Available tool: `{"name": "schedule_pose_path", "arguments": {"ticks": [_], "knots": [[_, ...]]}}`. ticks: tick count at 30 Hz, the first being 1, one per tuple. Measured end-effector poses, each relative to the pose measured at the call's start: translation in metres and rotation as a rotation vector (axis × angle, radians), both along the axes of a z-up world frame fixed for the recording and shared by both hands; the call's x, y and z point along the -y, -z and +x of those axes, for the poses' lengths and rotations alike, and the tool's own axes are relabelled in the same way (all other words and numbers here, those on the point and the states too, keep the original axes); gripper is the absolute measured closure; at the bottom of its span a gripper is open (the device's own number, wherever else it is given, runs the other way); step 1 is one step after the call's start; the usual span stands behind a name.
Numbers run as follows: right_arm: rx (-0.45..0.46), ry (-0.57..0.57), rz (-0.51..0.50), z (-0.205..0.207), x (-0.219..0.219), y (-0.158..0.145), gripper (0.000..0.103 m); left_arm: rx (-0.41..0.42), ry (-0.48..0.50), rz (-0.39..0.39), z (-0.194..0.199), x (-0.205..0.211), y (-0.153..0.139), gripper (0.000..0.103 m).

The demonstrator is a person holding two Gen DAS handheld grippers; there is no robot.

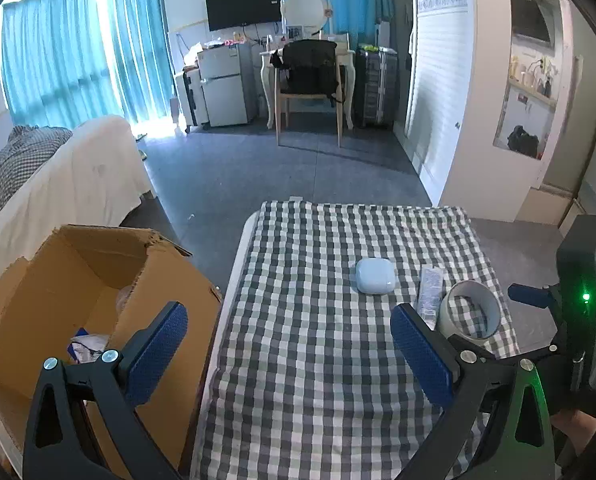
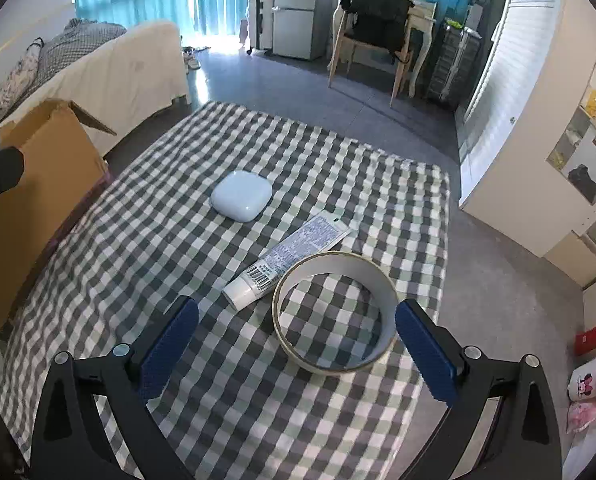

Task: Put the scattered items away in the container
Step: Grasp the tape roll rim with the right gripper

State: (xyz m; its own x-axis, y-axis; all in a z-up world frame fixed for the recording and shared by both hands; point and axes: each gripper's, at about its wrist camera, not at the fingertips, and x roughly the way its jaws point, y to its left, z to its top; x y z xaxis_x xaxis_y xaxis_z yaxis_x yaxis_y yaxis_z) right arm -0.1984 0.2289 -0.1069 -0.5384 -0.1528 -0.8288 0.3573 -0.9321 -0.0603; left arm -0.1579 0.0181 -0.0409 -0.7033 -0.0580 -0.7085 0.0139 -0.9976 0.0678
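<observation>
A pale blue rounded case [image 2: 241, 195] lies mid-table on the checked cloth [image 2: 177, 240]. A white tube [image 2: 287, 254] lies right of it, and a roll of tape [image 2: 335, 312] stands against the tube's cap end. The case [image 1: 374, 275], tube [image 1: 430, 290] and tape [image 1: 470, 314] also show in the left wrist view. My right gripper [image 2: 298, 354] is open and empty, just before the tape. My left gripper [image 1: 289, 354] is open and empty, over the table's left edge beside the open cardboard box [image 1: 49, 280], which holds a crumpled wrapper [image 1: 85, 346].
The box [image 2: 37, 200] stands on the floor left of the table. A cream-covered sofa [image 1: 77, 184] is behind it. A chair and desk [image 1: 310, 80], a small fridge [image 1: 225, 84] and a white sliding door [image 1: 442, 100] stand far back. Red and pink items [image 2: 590, 376] lie at right.
</observation>
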Motion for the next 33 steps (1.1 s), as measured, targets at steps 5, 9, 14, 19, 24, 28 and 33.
{"name": "schedule_pose_path", "arguments": {"ticks": [5,9,14,19,24,28,33], "knots": [[0.030,-0.007,0.007,-0.008,0.002,0.014,0.004,0.017,-0.002,0.002,-0.007,0.003,0.009,0.000],[0.054,0.001,-0.017,-0.013,0.000,0.020,0.004,0.026,-0.003,0.002,-0.010,0.004,0.015,0.000],[0.088,0.003,-0.034,-0.012,-0.003,0.027,0.029,0.030,-0.002,0.005,-0.009,0.002,0.019,0.000],[0.141,0.013,-0.051,-0.014,-0.008,0.037,0.074,0.033,0.003,0.006,-0.010,-0.002,0.020,0.000],[0.108,0.021,-0.055,-0.007,-0.011,0.027,0.097,0.030,0.022,0.004,-0.018,-0.011,0.025,0.000],[0.090,0.029,-0.092,-0.004,-0.020,0.017,0.098,0.053,0.042,0.019,-0.035,-0.024,0.039,0.000],[0.068,0.046,-0.110,0.003,-0.031,0.008,0.098,0.070,0.075,0.019,-0.064,-0.047,0.061,0.000]]}}
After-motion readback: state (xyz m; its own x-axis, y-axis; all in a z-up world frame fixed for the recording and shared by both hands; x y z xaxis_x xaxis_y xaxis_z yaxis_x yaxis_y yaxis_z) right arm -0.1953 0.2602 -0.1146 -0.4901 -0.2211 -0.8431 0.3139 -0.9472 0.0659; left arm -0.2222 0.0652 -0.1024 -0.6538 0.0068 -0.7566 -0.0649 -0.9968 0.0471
